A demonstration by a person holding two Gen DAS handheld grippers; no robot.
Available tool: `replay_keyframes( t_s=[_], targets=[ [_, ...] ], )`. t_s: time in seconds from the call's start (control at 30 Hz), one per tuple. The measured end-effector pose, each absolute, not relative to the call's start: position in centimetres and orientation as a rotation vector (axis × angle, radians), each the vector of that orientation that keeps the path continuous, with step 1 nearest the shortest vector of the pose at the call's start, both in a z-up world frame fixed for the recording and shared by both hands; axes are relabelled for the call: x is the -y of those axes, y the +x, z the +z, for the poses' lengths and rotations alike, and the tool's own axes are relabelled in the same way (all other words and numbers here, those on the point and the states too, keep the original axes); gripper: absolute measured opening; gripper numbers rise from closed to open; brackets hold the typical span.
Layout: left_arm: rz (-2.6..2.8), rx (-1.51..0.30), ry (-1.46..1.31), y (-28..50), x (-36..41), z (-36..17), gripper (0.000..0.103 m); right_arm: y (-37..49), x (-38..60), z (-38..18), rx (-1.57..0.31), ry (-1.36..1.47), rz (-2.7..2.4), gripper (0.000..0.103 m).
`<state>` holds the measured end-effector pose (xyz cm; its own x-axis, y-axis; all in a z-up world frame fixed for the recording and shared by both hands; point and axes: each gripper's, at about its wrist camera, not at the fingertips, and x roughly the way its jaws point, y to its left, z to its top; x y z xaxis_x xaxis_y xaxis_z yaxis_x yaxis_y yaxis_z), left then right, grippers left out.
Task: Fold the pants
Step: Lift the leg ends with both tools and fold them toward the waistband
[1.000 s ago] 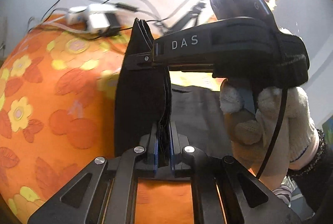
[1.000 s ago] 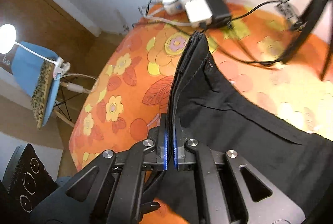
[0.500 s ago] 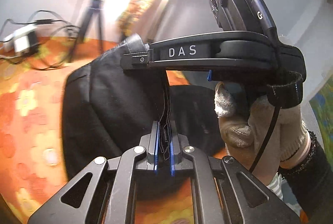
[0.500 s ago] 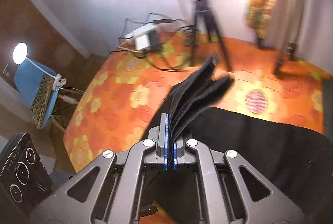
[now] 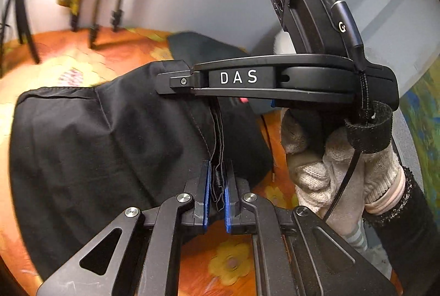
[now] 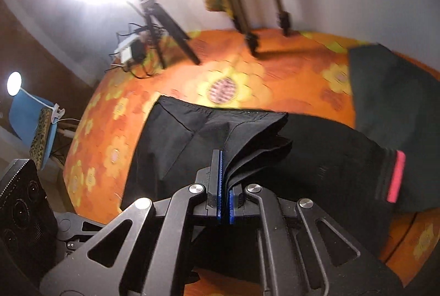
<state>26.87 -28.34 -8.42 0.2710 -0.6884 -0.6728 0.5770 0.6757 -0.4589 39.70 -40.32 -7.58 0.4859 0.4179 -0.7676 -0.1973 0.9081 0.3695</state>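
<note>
Black pants [image 5: 96,147] hang doubled over above an orange flowered cloth [image 5: 90,51]. My left gripper [image 5: 217,194] is shut on several layers of the pants' edge, which stand up between its blue pads. Just beyond it, the right gripper's body marked DAS [image 5: 239,77] crosses the left wrist view, held by a gloved hand [image 5: 338,169]. In the right wrist view my right gripper [image 6: 225,186] is shut on a stacked fold of the pants [image 6: 255,136], and the fabric spreads left and right beneath it. A pink tag [image 6: 396,176] shows on the cloth at the right.
Tripod legs [image 6: 170,23] and stand poles [image 6: 247,29] rest on the far part of the flowered table [image 6: 115,103]. A white power strip with cables [image 6: 129,49] lies at the back left. A darker folded garment [image 6: 385,81] sits far right. A blue chair [image 6: 30,114] stands beyond the left edge.
Both grippers have swept sideways across the table together, carrying the pants' edge over the rest of the garment. The power strip has slid from close ahead to far left.
</note>
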Motion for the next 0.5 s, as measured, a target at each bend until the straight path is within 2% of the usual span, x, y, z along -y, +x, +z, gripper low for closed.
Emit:
replay_keyframes(
  t_s=[0.4, 0.5],
  targets=[
    [-0.917, -1.080, -0.084, 26.8, 35.6, -12.4, 0.007, 38.5, 47.3, -13.0, -1.025, 0.306, 0.327, 0.003],
    [-0.935, -1.082, -0.059, 26.4, 34.8, -12.0, 0.012, 38.4, 47.5, -13.5, -1.024, 0.310, 0.349, 0.004]
  ],
)
